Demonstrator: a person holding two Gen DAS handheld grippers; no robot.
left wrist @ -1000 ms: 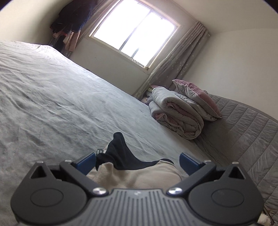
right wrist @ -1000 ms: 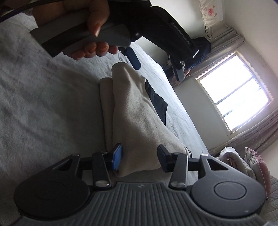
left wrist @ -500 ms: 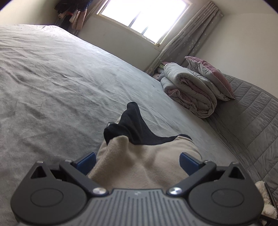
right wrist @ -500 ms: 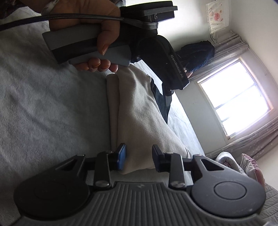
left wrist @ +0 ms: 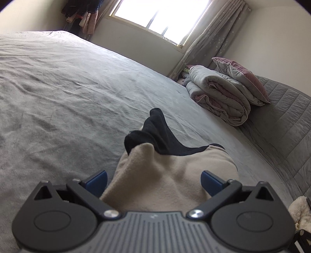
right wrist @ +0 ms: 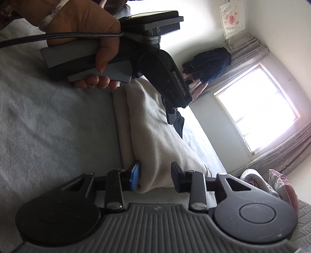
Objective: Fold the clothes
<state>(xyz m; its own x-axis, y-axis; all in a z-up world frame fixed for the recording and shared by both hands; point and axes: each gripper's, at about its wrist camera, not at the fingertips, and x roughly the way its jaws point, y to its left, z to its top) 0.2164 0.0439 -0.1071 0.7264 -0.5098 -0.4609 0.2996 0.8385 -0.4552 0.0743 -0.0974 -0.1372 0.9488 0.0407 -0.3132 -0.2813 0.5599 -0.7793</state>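
Note:
A folded beige garment (left wrist: 171, 175) with a black part (left wrist: 155, 134) at its far end lies on the grey bed sheet (left wrist: 58, 93). My left gripper (left wrist: 154, 181) stands open and wide, low over the near end of the garment, with beige cloth between its blue pads. In the right wrist view the same beige garment (right wrist: 155, 140) runs away from me. My right gripper (right wrist: 155, 175) is shut on its thick folded end. A hand (right wrist: 87, 25) holds the left gripper's handle above the garment's far end.
A rolled grey and pink duvet (left wrist: 219, 97) and a pillow (left wrist: 241, 79) lie at the bed's head, beside a quilted grey headboard (left wrist: 287, 116). A window (left wrist: 161, 15) and hanging clothes (left wrist: 81, 13) are beyond the bed. A plush toy (left wrist: 299, 210) shows at the right edge.
My left gripper has tipped down and sunk toward the garment, which now fills more of its view. The right jaws have narrowed onto the folded end.

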